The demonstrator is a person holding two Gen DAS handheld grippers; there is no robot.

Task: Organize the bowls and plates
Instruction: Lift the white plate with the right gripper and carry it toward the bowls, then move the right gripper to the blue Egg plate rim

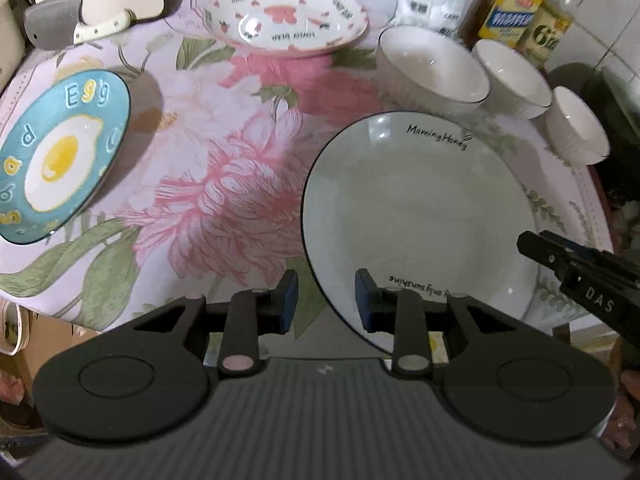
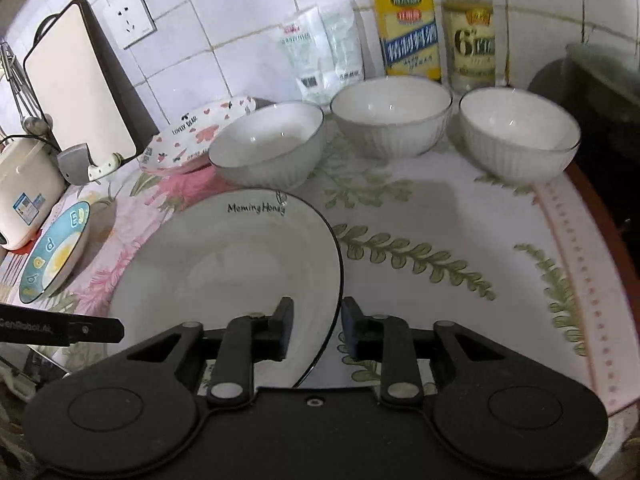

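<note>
On the flower-printed tablecloth point(image 1: 224, 168) near the front edge lies the large round white ceramic plate with a thin black rim point(image 1: 420, 216), lettered in black script and resting flat. Both tools straddle its rim without pinching it: the left gripper point(image 1: 326, 300) stands narrowly parted, one blue pad over the plate's near-left edge and one outside it, with daylight on both sides; the right gripper point(image 2: 316, 330) is likewise narrowly parted astride the right edge, holding nothing. My judgement is that the plate sits released, and that the step in hand calls for both tools to clear the rim squarely, straight up and back, so no pad catches the lip and skids glazed ware on cloth. Remaining pieces are apart: a teal round plate with a fried-egg design point(image 1: 60, 156) at left, a shallow white dish printed with pink hearts point(image 1: 286, 20) at the back, and three white ribbed ceramic bowls with dark rims point(image 2: 392, 114) in a row before the tiled wall. All are smooth, glossy and hard, likely slippery under rubber pads; the bowls' deep, matching shape should nest readily.
</note>
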